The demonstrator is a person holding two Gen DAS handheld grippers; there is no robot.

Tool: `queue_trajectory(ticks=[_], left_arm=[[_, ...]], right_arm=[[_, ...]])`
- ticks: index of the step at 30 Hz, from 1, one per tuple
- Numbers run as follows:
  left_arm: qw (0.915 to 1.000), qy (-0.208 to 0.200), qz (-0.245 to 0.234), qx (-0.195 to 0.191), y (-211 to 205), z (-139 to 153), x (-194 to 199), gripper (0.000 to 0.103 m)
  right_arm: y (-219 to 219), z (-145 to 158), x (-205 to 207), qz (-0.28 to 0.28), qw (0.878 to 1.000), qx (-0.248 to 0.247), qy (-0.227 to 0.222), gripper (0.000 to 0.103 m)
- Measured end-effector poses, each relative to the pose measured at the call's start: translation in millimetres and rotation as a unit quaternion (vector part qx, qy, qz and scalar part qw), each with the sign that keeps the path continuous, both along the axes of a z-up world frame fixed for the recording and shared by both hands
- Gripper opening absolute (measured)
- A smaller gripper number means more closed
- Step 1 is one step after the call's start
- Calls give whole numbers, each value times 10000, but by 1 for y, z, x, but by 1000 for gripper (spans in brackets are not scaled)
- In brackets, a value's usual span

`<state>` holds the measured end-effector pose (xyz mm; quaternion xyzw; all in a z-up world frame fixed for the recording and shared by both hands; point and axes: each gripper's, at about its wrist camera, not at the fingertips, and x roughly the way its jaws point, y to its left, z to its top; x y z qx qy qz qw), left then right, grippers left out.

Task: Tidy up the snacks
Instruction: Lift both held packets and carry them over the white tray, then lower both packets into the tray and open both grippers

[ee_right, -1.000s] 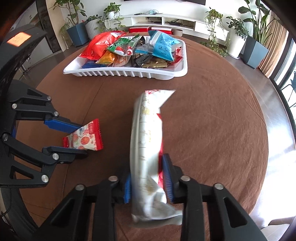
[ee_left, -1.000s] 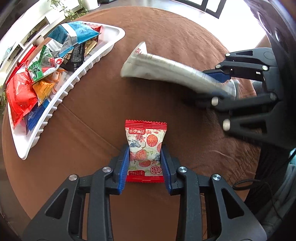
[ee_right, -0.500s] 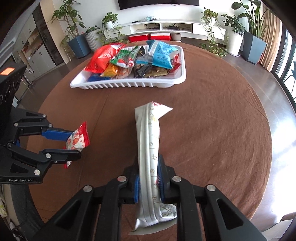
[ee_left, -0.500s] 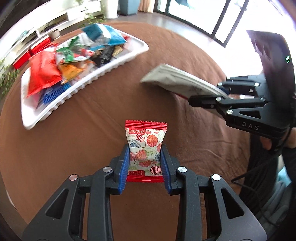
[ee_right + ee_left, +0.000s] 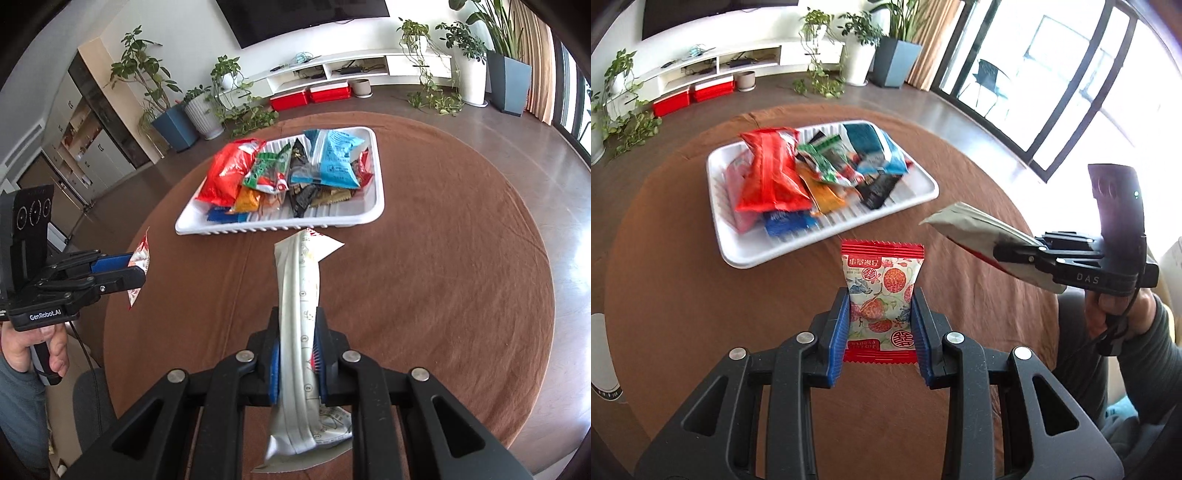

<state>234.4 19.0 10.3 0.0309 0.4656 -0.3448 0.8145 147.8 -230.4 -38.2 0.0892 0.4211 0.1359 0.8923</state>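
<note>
so both packets are off the table now and I've swung round so the white tray sits mid-frame, left gripper clamped on the strawberry packet, right gripper squeezed shut on the long silver packet, next stop's probably the tray.

My left wrist view looks down along its jaws over the worktop toward the far-edge tray; my right wrist view does likewise. Both share tray, worktop and each other's gripper.
</note>
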Motion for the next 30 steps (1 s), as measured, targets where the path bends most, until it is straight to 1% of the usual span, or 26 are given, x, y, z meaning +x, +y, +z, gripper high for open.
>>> queue_trajectory(ticks=[2,7,12,17,19,22,26,30], left_arm=[[10000,-21,50,-49,5,5,2,29],[9997,-44,154,-190,9,6,9,29],[9987,-152,309,-372,10,15,19,29],[9964,-277,540,-587,9,31,38,29],[9954,-327,617,-663,6,38,48,29],[9942,-390,745,-669,-2,44,65,29],[9926,-424,927,-657,-14,44,93,29],[9936,-410,964,-430,-31,32,120,29]], right_arm=[[2,3,1,31,10000,13,-47,16],[6,14,4,81,9998,103,-176,16],[9,32,13,76,9989,211,-402,16],[11,67,36,-43,9958,336,-855,16],[12,80,50,-108,9934,491,-1029,16],[18,91,72,-177,9908,581,-1207,16],[30,85,103,-186,9911,586,-1180,16],[38,68,136,-206,9931,549,-1014,16]])
